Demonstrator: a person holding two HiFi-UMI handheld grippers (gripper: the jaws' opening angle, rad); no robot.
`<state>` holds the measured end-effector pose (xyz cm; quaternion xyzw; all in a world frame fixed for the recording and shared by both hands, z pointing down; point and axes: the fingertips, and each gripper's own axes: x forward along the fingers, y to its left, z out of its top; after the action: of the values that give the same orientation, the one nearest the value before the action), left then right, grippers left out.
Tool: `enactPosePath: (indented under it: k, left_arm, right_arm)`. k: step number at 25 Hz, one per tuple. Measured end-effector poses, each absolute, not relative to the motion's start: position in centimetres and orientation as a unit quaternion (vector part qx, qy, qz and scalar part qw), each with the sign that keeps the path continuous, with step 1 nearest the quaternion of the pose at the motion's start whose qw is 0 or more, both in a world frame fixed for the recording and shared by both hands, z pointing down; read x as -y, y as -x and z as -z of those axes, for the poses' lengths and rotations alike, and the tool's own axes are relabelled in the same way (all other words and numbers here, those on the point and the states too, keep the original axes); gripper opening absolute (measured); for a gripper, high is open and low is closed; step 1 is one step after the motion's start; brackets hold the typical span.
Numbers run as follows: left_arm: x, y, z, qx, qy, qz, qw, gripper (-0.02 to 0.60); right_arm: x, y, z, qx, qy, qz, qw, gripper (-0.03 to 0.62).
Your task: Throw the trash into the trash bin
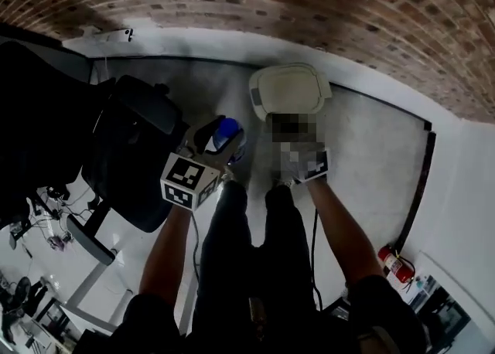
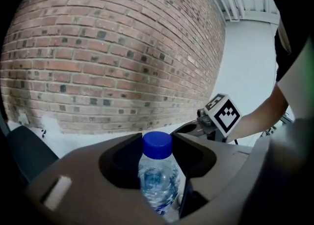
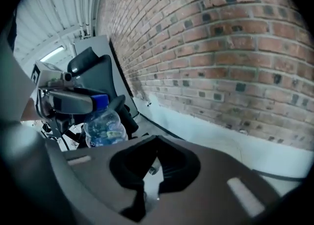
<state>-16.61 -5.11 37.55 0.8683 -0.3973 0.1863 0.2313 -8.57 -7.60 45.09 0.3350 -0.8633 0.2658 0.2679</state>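
Clear plastic bottle [image 2: 158, 175], blue-capped, is pinched in the left tongs [image 2: 157, 143]. The right tongs [image 3: 156, 140] are pressed together, empty. The cream-topped trash bin [image 1: 288, 91] is seen on the floor [image 1: 371, 136] at one o'clock from the bottle. With the lid [image 1: 298, 82] apparently shut, a released bottle could bounce off and roll away.
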Motion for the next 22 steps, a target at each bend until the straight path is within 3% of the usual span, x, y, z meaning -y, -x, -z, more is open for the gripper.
enactPosePath:
  k: [6,11,16,22]
  left_arm:
    - [6.7,16.6,-46.0,0.384,-0.871,-0.215,0.219,0.198]
    - [6.1,17.8,-51.5,0.385,-0.856,-0.223,0.264,0.197]
    - [6.7,19.4,-53.9,0.384,-0.853,-0.223,0.274,0.196]
    - [7.1,20.8,-54.8,0.382,-0.858,-0.223,0.262,0.196]
  right_arm:
    - [9.2,9.5,-57.0,0.83,-0.39,-0.283,0.279,0.003]
    - [11.3,10.1,-63.0,0.81,-0.432,-0.284,0.275,0.003]
    - [13.0,11.4,-67.3,0.779,-0.476,-0.292,0.287,0.003]
    - [13.7,11.3,-70.1,0.741,-0.51,-0.266,0.347,0.003]
